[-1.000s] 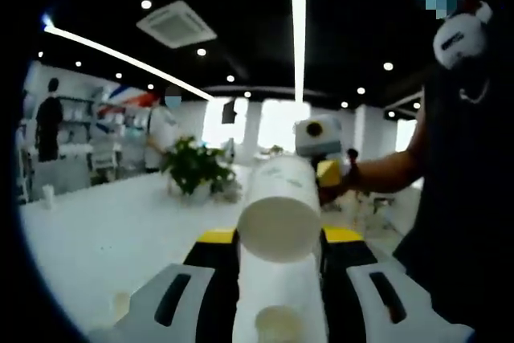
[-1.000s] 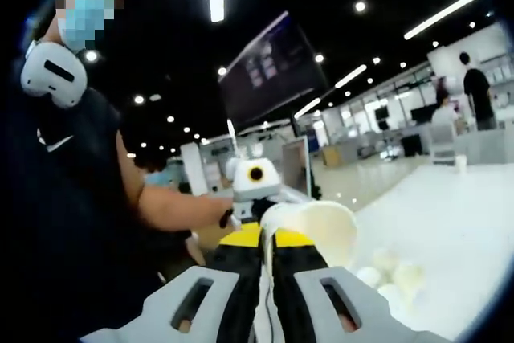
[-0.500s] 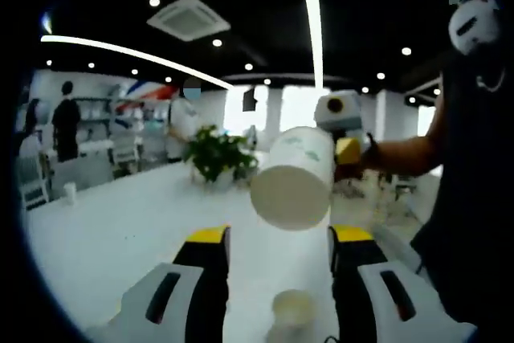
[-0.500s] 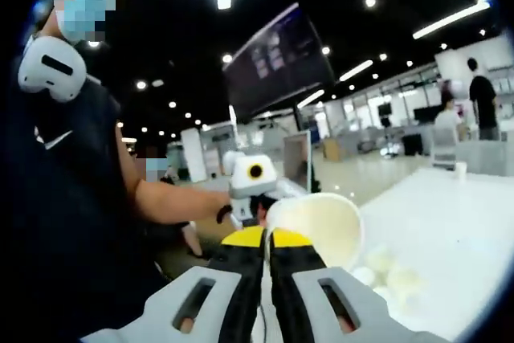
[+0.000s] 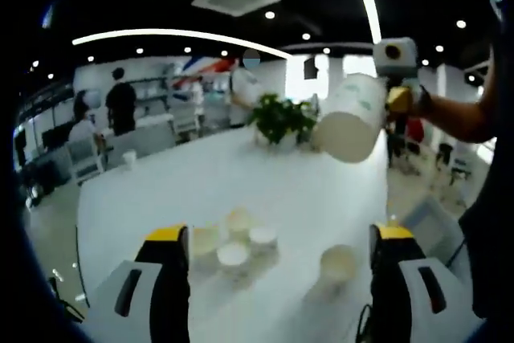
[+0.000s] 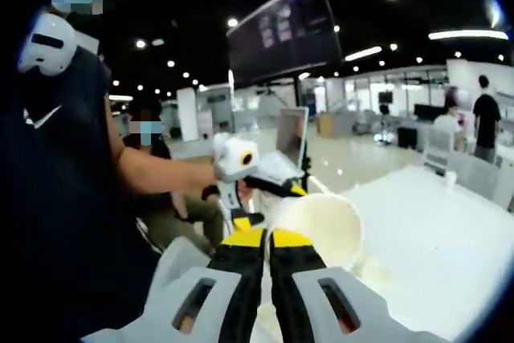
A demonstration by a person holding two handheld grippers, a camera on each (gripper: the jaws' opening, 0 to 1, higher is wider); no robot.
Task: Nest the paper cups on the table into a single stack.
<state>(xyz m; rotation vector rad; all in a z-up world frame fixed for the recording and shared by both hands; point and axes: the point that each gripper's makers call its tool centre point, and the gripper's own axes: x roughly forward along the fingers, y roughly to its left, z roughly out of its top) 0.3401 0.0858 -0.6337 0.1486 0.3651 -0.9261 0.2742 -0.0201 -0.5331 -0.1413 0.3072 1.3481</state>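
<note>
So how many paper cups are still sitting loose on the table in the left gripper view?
5: a cluster of four cups between the jaws, one single cup to their right. More may be hidden.

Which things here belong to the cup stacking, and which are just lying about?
Job:
held paper cup in right gripper
loose paper cups on the table
lone cup
left gripper, jaws apart

Lying about:
potted plant
small far cup
chairs

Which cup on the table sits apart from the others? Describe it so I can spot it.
On the long white table, find the cluster of small white paper cups near the left gripper's spread jaws. The lone white paper cup stands upright to their right, by itself.
</note>
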